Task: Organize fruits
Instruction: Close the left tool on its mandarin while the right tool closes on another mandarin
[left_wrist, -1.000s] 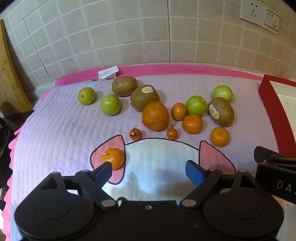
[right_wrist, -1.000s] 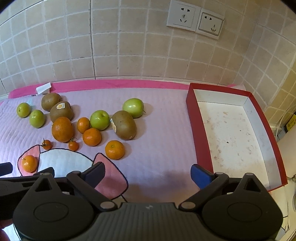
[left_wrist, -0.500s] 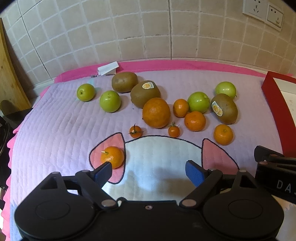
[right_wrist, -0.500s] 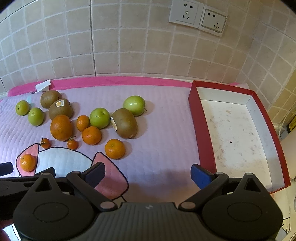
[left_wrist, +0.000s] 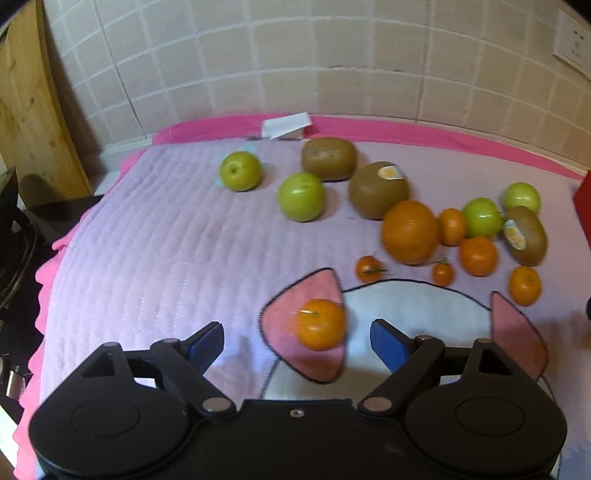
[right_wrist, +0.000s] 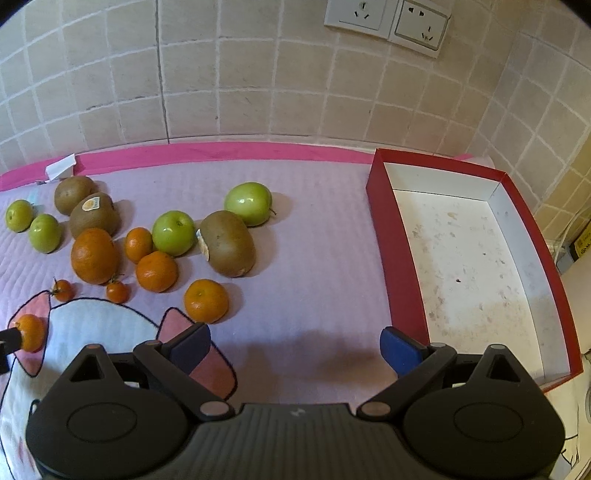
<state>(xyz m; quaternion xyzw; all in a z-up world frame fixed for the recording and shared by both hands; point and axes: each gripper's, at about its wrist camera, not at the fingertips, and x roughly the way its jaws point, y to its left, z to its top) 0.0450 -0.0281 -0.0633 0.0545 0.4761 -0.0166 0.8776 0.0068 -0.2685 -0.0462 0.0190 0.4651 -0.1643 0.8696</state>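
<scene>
Bare quilt (right_wrist: 314, 295) separates fruit from red box (right_wrist: 391, 251) (both jaws wide, empty).
</scene>
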